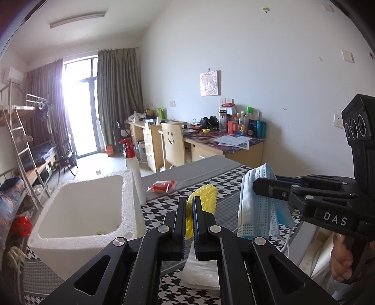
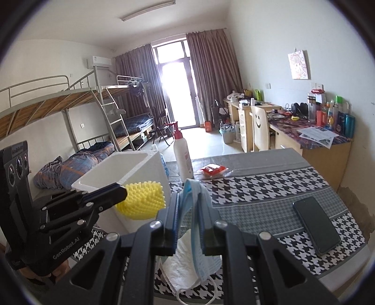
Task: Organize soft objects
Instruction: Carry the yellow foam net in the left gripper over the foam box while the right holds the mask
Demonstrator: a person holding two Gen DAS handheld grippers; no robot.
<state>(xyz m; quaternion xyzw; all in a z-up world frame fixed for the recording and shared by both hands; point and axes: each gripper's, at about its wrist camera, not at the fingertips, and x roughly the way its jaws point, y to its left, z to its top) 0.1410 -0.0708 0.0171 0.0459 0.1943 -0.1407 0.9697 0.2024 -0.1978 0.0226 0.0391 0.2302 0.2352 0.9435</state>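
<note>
Left hand-held gripper [image 1: 189, 225] clamped on yellow spiky sponge [image 1: 204, 196], raised beside white foam box [image 1: 82, 206]; right hand-held gripper [image 2: 188, 211] clamped on blue face mask [image 2: 201, 234], hanging above houndstooth-covered counter [image 2: 269, 187]; white cloth [image 2: 182, 265] lies beneath.

White walls, pale tiled floor [image 2: 206, 140]. Glass balcony door [image 2: 178, 86] blown out with daylight, brown curtains [image 2: 211, 77] either side. Metal bunk beds [image 2: 70, 98] along left wall, wooden desks [image 2: 316, 140] cluttered along right, smiley-backed chair [image 2: 259, 129]. Ceiling tube light [image 2: 147, 10] off.
</note>
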